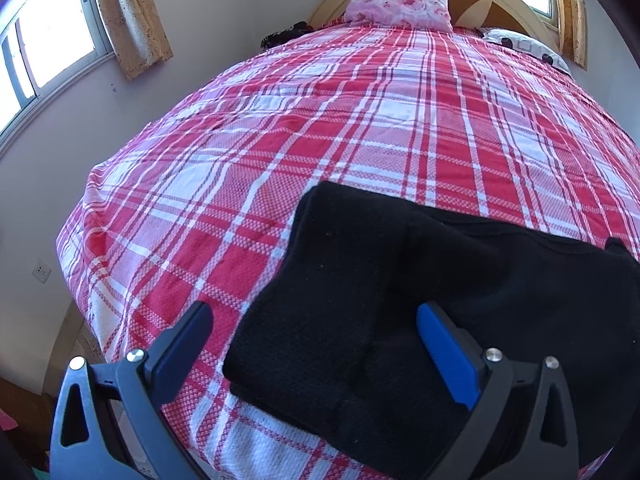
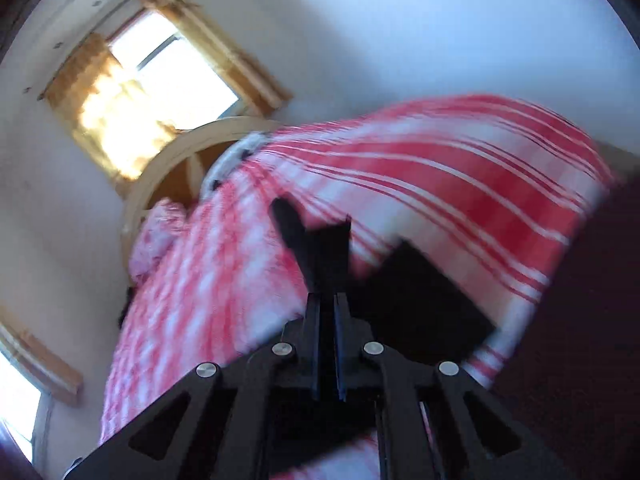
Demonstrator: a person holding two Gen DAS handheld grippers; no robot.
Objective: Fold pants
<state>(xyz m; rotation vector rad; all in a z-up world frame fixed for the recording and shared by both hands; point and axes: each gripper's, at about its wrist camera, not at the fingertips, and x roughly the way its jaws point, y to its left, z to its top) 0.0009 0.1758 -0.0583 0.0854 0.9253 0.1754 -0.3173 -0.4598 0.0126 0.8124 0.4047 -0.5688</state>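
The black pants (image 1: 400,300) lie folded in thick, fuzzy layers at the near edge of the bed (image 1: 320,140). The left gripper (image 1: 316,344) hovers with jaws open over them. The right gripper (image 2: 327,300) has jaws closed, pinching a pants corner. Red plaid sheet, curtained windows (image 1: 52,40).

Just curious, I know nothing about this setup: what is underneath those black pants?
The black pants lie folded on a red and white checked bedspread near the bed's foot. Whatever sits under the bedspread, or between the folded layers, is covered.
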